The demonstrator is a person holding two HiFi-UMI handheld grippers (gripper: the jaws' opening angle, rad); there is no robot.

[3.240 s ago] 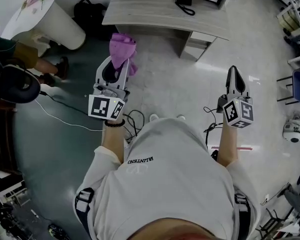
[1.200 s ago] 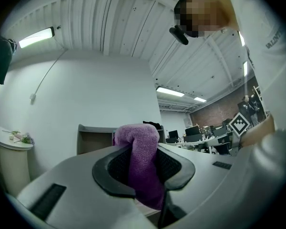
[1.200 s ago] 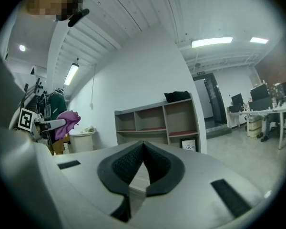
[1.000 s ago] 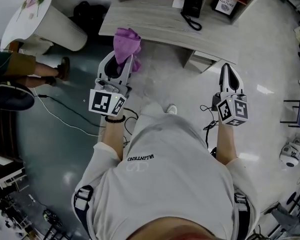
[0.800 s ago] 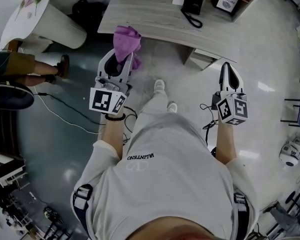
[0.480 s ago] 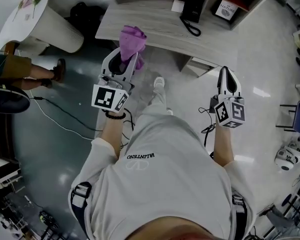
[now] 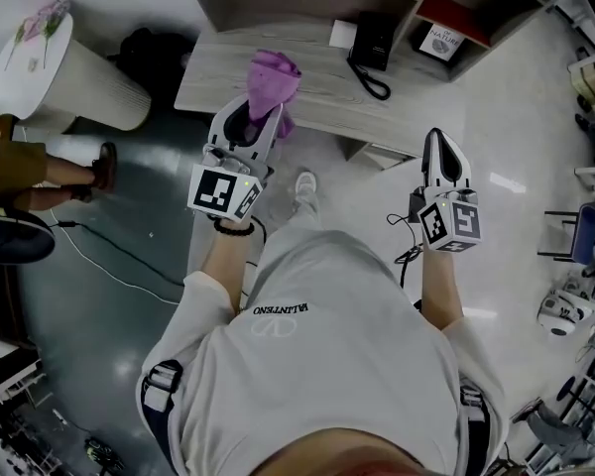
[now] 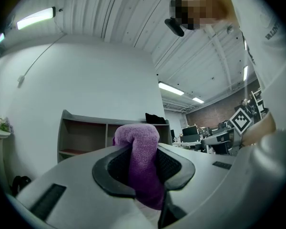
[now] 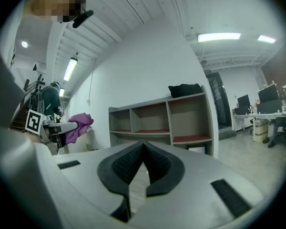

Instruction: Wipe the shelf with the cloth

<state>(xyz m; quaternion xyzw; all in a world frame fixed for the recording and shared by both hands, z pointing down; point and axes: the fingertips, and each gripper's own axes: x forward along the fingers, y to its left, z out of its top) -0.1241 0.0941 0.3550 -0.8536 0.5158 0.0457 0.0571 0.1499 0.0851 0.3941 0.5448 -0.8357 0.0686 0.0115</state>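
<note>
Because wiping needs a firm hold, we pinch the cloth (image 7: 277, 74), bunched, in the jaws of the left gripper (image 7: 262, 117), raised toward the shelf (image 7: 416, 97). Our right gripper (image 7: 437, 145) hangs closed and empty, out of the way.

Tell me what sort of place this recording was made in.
Most likely an office or lab workspace. There is a cubby shelf with a corded desk phone on it, desks with monitors stand in the background, and strip lights hang from a high ceiling.
</note>
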